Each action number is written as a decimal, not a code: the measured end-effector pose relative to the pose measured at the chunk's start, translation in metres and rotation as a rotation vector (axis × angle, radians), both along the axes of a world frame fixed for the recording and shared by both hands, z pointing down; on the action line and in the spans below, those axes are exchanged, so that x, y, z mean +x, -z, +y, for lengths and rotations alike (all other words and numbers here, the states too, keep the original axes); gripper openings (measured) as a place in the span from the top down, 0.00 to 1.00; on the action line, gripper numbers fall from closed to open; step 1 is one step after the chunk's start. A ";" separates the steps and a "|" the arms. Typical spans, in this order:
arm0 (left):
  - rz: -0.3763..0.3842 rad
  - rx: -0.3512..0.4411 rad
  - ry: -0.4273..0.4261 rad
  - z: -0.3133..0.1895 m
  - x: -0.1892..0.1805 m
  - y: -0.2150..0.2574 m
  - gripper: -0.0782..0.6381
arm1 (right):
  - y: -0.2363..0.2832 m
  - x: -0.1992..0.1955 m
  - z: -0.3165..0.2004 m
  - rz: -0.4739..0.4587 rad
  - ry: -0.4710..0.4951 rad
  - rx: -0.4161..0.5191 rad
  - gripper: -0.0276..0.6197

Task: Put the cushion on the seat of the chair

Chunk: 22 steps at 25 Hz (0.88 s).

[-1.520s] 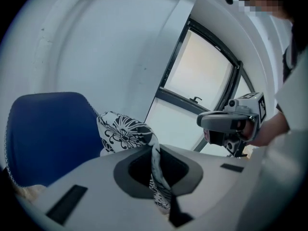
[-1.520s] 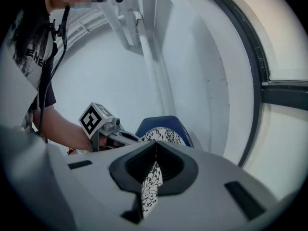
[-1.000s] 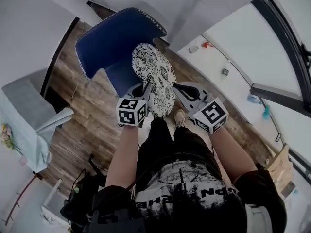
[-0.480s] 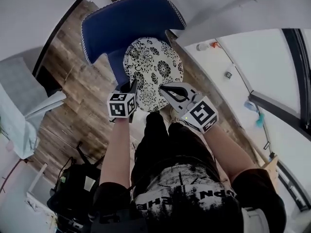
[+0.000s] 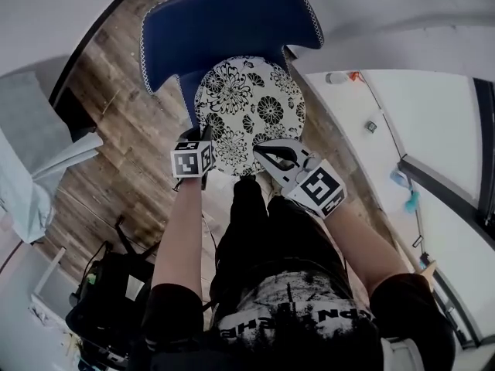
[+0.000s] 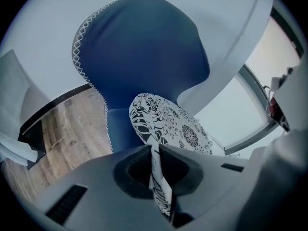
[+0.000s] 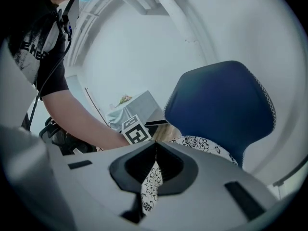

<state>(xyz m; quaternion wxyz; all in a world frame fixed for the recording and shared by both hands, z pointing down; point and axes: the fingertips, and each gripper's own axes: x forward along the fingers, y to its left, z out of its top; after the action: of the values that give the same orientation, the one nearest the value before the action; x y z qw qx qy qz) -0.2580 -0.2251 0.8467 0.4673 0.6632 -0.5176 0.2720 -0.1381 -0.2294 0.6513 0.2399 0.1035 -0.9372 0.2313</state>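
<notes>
Cushion (image 5: 249,114) lay nearly flat over the blue chair's (image 5: 224,29) seat, its far edge near the backrest. Left gripper (image 5: 203,139) and right gripper (image 5: 264,150) each pinched its near rim. Bare wood floor (image 5: 116,130) lay open alongside.

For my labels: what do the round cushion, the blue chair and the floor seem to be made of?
The cushion looks like soft printed fabric, black flowers on white; its edge creases. The chair seems upholstered in matte blue cloth, white stitching along its rim. The floor looks like wood planks, perhaps laminate; grain shows.
</notes>
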 end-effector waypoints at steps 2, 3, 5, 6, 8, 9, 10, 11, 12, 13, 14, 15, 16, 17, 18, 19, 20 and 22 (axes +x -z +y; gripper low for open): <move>-0.014 -0.022 0.014 0.003 -0.007 -0.008 0.86 | -0.004 -0.001 0.006 -0.005 0.011 -0.032 0.93; -0.023 -0.029 0.021 0.005 -0.010 -0.014 0.86 | -0.006 -0.002 0.009 -0.009 0.015 -0.044 0.93; -0.040 -0.046 0.034 0.009 -0.017 -0.028 0.86 | -0.011 -0.002 0.013 -0.005 0.022 -0.055 0.93; -0.046 -0.056 0.041 0.011 -0.020 -0.034 0.86 | -0.015 -0.001 0.015 0.003 0.024 -0.060 0.93; -0.048 -0.069 0.061 0.016 -0.026 -0.044 0.86 | -0.021 0.000 0.019 0.014 0.022 -0.074 0.93; -0.046 -0.073 0.072 0.017 -0.028 -0.048 0.86 | -0.022 -0.001 0.020 0.012 0.023 -0.081 0.93; -0.045 -0.076 0.079 0.017 -0.031 -0.052 0.86 | -0.023 -0.003 0.021 0.008 0.026 -0.087 0.93; -0.046 -0.079 0.081 0.016 -0.034 -0.055 0.86 | -0.024 -0.005 0.022 0.005 0.028 -0.092 0.93; -0.049 -0.082 0.078 0.016 -0.036 -0.058 0.86 | -0.025 -0.006 0.024 0.001 0.026 -0.098 0.93; -0.053 -0.087 0.073 0.017 -0.037 -0.060 0.86 | -0.027 -0.007 0.025 -0.001 0.023 -0.103 0.93; -0.061 -0.093 0.064 0.018 -0.038 -0.063 0.86 | -0.028 -0.008 0.027 0.001 0.024 -0.106 0.93; -0.074 -0.099 0.054 0.019 -0.039 -0.066 0.86 | -0.028 -0.010 0.028 0.005 0.029 -0.107 0.93; -0.089 -0.102 0.043 0.019 -0.041 -0.068 0.86 | -0.028 -0.011 0.028 0.004 0.031 -0.107 0.93; -0.101 -0.104 0.033 0.018 -0.043 -0.070 0.86 | -0.028 -0.013 0.028 -0.001 0.027 -0.107 0.93; -0.109 -0.108 0.025 0.017 -0.043 -0.072 0.85 | -0.029 -0.014 0.028 -0.007 0.021 -0.107 0.93; -0.114 -0.113 0.019 0.017 -0.044 -0.074 0.85 | -0.030 -0.014 0.028 -0.010 0.018 -0.107 0.93; -0.121 -0.118 0.014 0.017 -0.044 -0.076 0.85 | -0.032 -0.015 0.029 -0.011 0.017 -0.111 0.93; -0.151 -0.120 0.006 0.016 -0.048 -0.079 0.79 | -0.034 -0.016 0.031 -0.011 0.018 -0.119 0.93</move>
<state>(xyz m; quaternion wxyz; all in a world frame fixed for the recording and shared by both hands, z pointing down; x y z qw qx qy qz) -0.3061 -0.2086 0.9255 0.4666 0.6100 -0.5361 0.3504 -0.1537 -0.1986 0.6849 0.2423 0.0795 -0.9239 0.2852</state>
